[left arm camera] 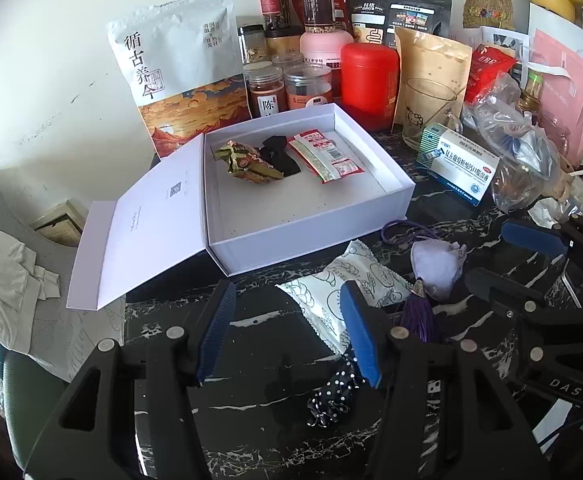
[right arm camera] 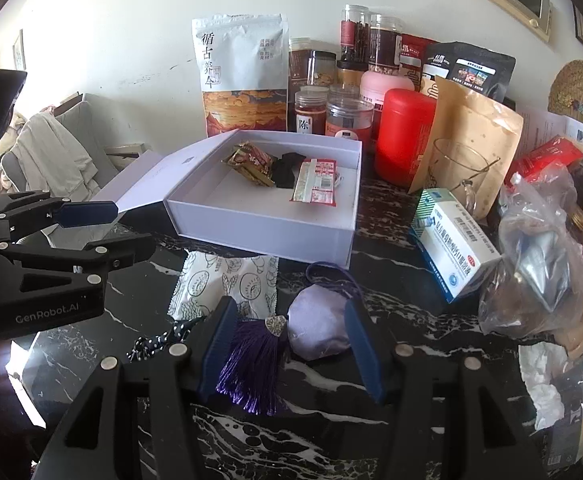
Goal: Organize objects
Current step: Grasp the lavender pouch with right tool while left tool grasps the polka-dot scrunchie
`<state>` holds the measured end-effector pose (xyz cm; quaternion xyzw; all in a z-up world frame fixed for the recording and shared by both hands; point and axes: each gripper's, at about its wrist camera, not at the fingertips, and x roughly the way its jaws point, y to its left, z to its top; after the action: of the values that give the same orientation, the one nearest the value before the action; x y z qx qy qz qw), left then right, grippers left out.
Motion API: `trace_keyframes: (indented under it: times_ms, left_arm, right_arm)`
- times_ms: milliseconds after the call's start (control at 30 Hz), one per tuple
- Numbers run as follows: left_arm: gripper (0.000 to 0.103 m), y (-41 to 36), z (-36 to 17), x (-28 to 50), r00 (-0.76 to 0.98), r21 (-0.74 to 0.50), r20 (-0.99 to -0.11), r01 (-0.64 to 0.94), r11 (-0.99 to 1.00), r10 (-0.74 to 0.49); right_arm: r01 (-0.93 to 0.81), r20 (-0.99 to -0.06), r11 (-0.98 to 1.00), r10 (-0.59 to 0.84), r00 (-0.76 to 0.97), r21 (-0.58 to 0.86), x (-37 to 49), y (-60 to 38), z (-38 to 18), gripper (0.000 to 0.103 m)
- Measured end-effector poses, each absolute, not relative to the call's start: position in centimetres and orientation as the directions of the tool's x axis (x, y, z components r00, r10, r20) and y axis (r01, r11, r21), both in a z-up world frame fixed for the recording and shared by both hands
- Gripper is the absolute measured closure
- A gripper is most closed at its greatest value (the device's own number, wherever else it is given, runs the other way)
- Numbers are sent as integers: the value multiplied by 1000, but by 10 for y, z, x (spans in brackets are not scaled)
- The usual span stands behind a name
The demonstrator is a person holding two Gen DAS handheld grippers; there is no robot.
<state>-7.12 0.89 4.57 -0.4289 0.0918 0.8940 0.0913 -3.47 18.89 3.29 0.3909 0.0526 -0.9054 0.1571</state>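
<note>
Right gripper (right arm camera: 291, 344): gaping wide, straddling the lavender sachet (right arm camera: 318, 330) to grasp it.
Left gripper (left arm camera: 287, 332): spread wide, holding nothing, hovering beside the snack packet (left arm camera: 339, 296).
White box (right arm camera: 251, 224): lying open, likely for collecting.

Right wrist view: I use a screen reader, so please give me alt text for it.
The open right gripper hangs over a lilac sachet with a purple tassel on a black marble table. Behind lies an open white box holding snack packets.

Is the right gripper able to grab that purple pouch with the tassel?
Probably yes. The right gripper is open, and the lilac sachet lies on the marble table right between its fingers, its purple tassel beside it. Nothing blocks the way.
</note>
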Motion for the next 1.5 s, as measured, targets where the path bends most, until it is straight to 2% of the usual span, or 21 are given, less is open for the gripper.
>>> trace_keyframes:
  times_ms: [233,433,667,800,1200,1300,1367,1433,1467,1500]
  left_arm:
    - [50,13,25,-62,-607,100,-790,-257,-961,80]
    - [50,15,3,-57,-576,55,-808,-279,-959,121]
    - [50,12,-19,-50,-536,29,-831,-310,-950,150]
    - [50,10,-29,-44,-501,-1,-846,-338,-941,181]
    - [50,19,-51,-46,-435,-29,-876,-383,-923,208]
    - [50,24,-58,-48,-435,5,-884,-380,-925,174]
    - [51,27,-62,-48,-429,5,-886,-392,-920,178]
    - [65,28,-64,-49,-419,-19,-885,-402,-915,203]
    - [68,28,-65,-50,-411,-35,-886,-404,-914,216]
    - [73,28,-66,-51,-404,-46,-887,-405,-913,224]
  right_arm:
    - [324,-738,-944,-267,-620,70,-29,192,11,46]
    - [299,-739,-949,-273,-616,102,-33,202,-2,41]
    - [249,-758,-961,-251,-602,121,-48,214,-20,30]
    - [241,-768,-963,-245,-591,122,-57,215,-27,21]
    - [256,-788,-958,-255,-560,128,-85,213,-44,18]
    - [245,-787,-958,-267,-556,151,-91,215,-47,19]
    - [253,-785,-956,-271,-556,151,-92,215,-47,19]
    - [258,-785,-955,-270,-557,145,-92,214,-47,23]
    - [258,-784,-956,-268,-561,142,-91,215,-47,30]
    - [258,-783,-956,-265,-562,139,-91,215,-46,33]
